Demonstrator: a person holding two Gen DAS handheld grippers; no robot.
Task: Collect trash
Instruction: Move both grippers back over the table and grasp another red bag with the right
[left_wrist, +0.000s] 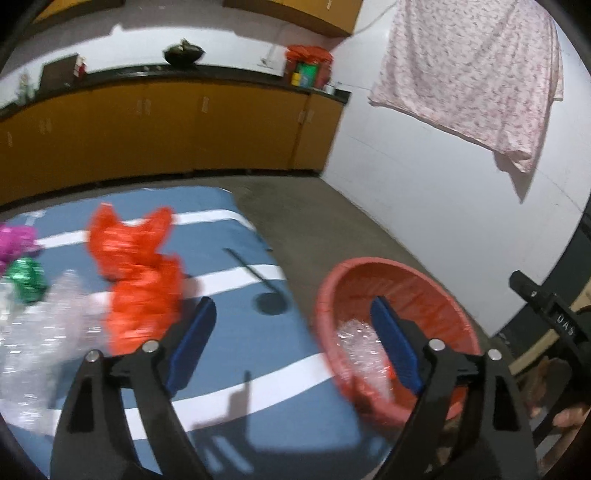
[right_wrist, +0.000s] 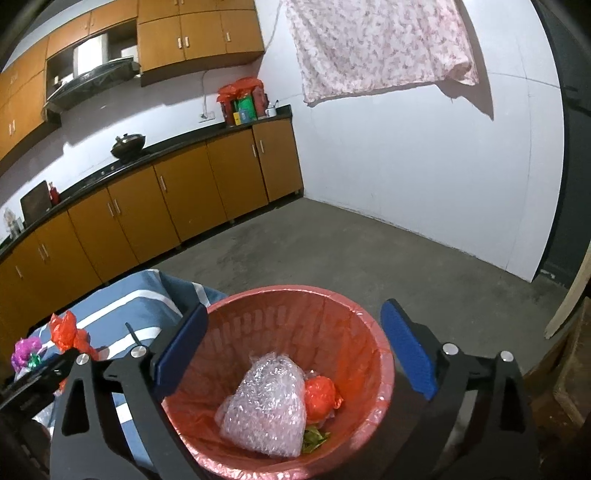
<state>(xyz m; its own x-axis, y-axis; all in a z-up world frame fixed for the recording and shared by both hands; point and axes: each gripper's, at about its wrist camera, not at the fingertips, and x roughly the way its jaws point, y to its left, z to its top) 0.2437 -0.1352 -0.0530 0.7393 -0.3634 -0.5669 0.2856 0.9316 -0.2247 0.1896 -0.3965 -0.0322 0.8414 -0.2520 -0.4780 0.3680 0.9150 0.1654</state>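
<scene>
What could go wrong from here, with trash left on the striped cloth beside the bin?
1. The orange bag and bubble wrap lie touching, so one grab may drag both.
2. The bin stands off the cloth's edge; a short carry could drop trash on the floor.

I am looking into a home kitchen. Orange-brown base cabinets (right_wrist: 177, 199) run along the wall under a dark counter (right_wrist: 177, 146). On that counter sits a black wok (right_wrist: 127, 144), with a range hood (right_wrist: 92, 79) and upper cabinets (right_wrist: 199, 33) above it. Right of the cabinets, a floral cloth (right_wrist: 376, 44) hangs on the white wall; the floor is bare concrete (right_wrist: 369, 251).
</scene>
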